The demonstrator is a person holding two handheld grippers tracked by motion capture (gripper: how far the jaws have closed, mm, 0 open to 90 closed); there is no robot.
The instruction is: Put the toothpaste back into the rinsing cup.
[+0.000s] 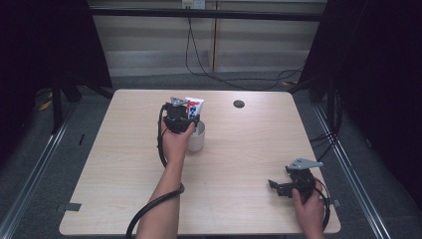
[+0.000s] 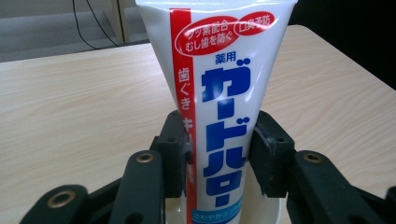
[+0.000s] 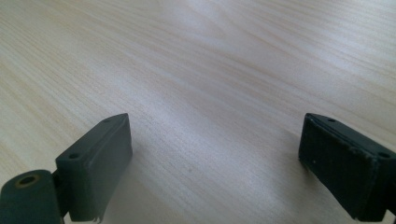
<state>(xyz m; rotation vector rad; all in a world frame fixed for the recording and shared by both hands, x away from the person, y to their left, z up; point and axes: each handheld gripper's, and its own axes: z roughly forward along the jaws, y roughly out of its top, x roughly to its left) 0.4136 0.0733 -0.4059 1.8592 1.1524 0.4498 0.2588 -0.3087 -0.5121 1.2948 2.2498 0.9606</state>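
The counter (image 1: 239, 164) gives me wide bare wood on every side, its edges well away from my work, with only a small dark disc (image 1: 239, 103) near the far edge. The white cup (image 1: 197, 139) stands near the middle, light enough, I judge, to tip or skid if I push sideways. My left tool (image 1: 185, 119) is clamped on the toothpaste tube (image 2: 219, 93), which stands upright with its lower end inside the cup; the soft tube could buckle or slip if I squeeze harder. My right tool (image 3: 210, 163) rests released near the counter's right front corner, where it could slide off.
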